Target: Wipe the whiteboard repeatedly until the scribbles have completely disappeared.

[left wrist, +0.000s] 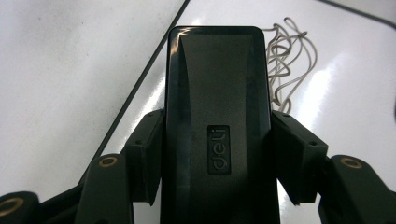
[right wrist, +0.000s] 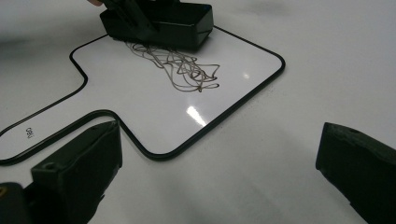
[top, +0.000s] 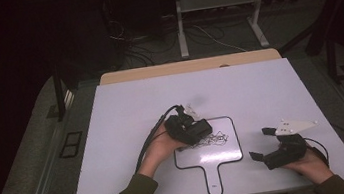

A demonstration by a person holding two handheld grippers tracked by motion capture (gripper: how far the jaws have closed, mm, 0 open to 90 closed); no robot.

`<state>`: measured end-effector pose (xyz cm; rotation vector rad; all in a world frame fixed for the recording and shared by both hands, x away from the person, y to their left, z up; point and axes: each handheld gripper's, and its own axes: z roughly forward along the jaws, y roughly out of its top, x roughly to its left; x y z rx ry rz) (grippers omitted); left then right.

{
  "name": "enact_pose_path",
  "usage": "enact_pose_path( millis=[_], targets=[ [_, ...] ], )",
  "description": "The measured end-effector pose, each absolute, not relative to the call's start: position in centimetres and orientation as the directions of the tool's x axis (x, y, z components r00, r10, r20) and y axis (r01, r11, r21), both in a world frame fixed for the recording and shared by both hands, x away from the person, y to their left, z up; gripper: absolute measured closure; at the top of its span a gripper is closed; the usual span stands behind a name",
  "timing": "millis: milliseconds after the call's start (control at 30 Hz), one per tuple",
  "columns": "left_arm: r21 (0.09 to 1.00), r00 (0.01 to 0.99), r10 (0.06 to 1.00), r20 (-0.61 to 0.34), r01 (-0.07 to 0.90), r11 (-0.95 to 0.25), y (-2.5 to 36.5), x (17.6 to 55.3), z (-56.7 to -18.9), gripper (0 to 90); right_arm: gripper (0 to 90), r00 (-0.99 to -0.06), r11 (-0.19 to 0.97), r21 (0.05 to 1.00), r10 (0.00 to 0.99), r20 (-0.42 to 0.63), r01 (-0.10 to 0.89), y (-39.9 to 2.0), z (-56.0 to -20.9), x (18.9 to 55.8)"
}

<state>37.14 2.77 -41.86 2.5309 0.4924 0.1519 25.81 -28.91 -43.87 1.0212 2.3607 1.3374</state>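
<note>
1. The left gripper (left wrist: 217,154) is clamped on a black eraser (left wrist: 218,107) that sits squarely between its jaws.
2. The eraser rests on the small whiteboard (top: 231,150), scribbles (left wrist: 285,60) at its 1 o'clock.
3. The right gripper (top: 263,143), at the board's 3 o'clock, gapes wide and holds nothing.

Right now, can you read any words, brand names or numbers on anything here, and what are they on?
"deli": embossed on the black eraser clamped in the left hand-held gripper.
A small dark mark on the handle of the whiteboard: too small to read.
The scribble on the board is loops, not writing.
</note>
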Motion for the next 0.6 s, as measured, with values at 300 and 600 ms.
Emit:
enact_pose_path(
  millis=[300, 600],
  targets=[
    [0.538, 0.921, 0.389, -0.010, 0.333, -0.774, 2.67, 37.00, -42.31, 39.7, 0.0, -0.726, 0.334, 0.826, 0.677, 0.125, 0.454, -29.04, -43.84, 25.83],
    [0.525, 0.934, 0.356, 0.000, 0.304, -0.795, 2.08, 36.08, -42.20, 39.7, 0.0, -0.727, 0.335, 0.827, 0.676, 0.123, 0.451, -29.03, -43.83, 25.81]
  ],
)
